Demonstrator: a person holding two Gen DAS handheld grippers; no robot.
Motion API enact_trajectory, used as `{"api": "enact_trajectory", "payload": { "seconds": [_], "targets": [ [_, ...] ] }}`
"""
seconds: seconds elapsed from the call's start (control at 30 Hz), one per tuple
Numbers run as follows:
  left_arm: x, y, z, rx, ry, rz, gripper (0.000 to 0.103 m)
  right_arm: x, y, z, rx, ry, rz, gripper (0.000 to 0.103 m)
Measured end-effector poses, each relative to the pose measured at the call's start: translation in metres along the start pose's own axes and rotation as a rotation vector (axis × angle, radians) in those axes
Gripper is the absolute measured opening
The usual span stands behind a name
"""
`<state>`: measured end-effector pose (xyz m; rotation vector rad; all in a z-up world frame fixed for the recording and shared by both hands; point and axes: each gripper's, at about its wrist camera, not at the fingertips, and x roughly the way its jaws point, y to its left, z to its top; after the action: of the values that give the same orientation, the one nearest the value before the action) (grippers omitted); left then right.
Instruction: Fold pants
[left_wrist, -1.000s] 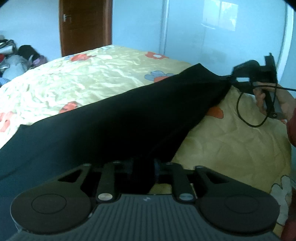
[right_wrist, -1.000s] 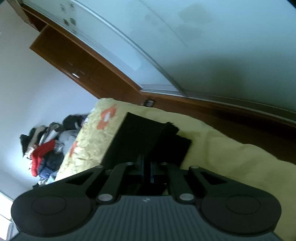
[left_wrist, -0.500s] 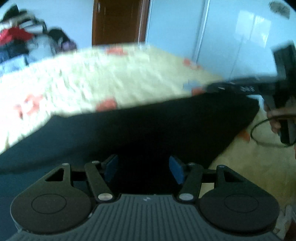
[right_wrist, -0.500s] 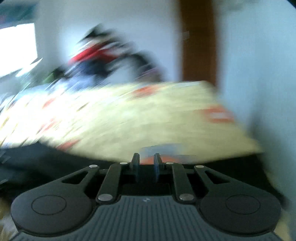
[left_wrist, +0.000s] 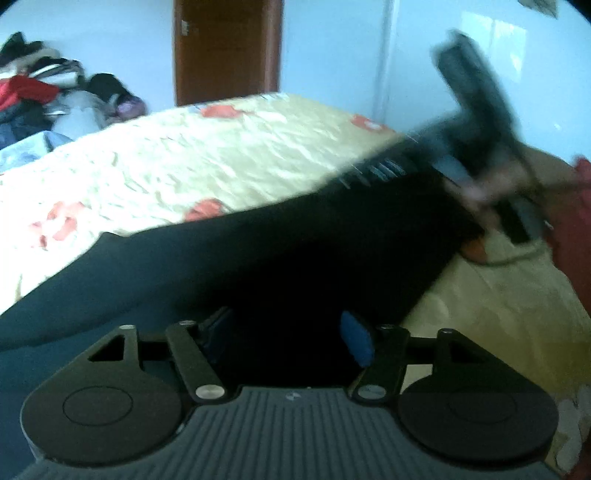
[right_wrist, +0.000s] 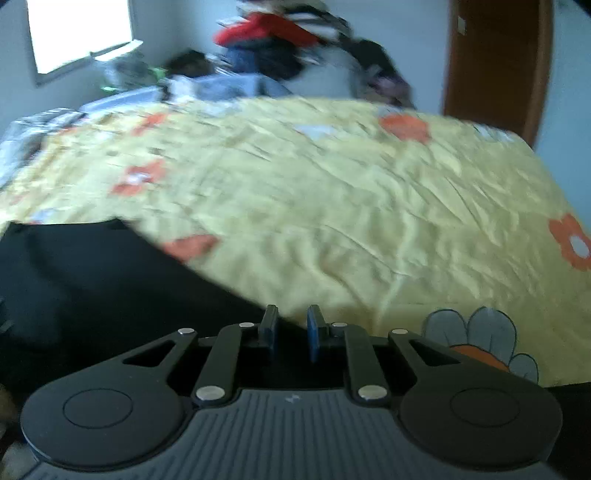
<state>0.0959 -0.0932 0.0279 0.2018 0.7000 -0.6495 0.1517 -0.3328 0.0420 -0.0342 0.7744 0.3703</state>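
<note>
Left wrist view: the left gripper (left_wrist: 286, 330) has just spread its fingers, releasing the black pants (left_wrist: 277, 258), which lie flat across the near bed (left_wrist: 221, 155).

Right wrist view: the right gripper (right_wrist: 291, 326) has parted slightly, pinching nothing; the fold looks laid.

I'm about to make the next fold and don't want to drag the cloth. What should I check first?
1. Left gripper let go: ok, jaws have just been opening, pads stand apart over the black pants.
2. Right gripper free: ok, narrow gap with nothing pinched.
3. Pants lying flat on the bedspread: cannot tell, blurred.
4. Space beyond the pants: ok, bare bedspread.
5. Edges aligned: cannot tell.
</note>
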Motion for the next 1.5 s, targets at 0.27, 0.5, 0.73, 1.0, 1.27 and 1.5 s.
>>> {"api": "enact_trajectory", "payload": {
  "seconds": [0.27, 0.5, 0.73, 1.0, 1.27, 1.5],
  "targets": [
    [0.024, -0.011, 0.003, -0.033, 0.044, 0.000, 0.073, 0.001, -0.014, -0.020, 0.119, -0.055, -0.055, 0.017],
    [0.028, -0.023, -0.002, 0.024, 0.062, -0.005, 0.079, -0.078, -0.044, -0.087, 0.407, -0.230, -0.038, 0.043],
    [0.021, -0.036, -0.011, 0.061, 0.057, -0.053, 0.082, -0.175, -0.116, -0.192, 0.894, -0.416, -0.262, 0.051],
    [0.017, -0.057, -0.015, 0.148, 0.004, -0.008, 0.084, -0.174, -0.150, -0.228, 1.176, -0.533, -0.259, 0.049],
    [0.006, -0.041, -0.009, 0.024, -0.040, -0.027, 0.085, -0.155, -0.170, -0.218, 1.170, -0.625, -0.304, 0.050],
    [0.007, -0.022, -0.009, -0.098, -0.026, -0.050, 0.085, -0.155, -0.179, -0.211, 1.112, -0.602, -0.262, 0.012]
  ]
}}
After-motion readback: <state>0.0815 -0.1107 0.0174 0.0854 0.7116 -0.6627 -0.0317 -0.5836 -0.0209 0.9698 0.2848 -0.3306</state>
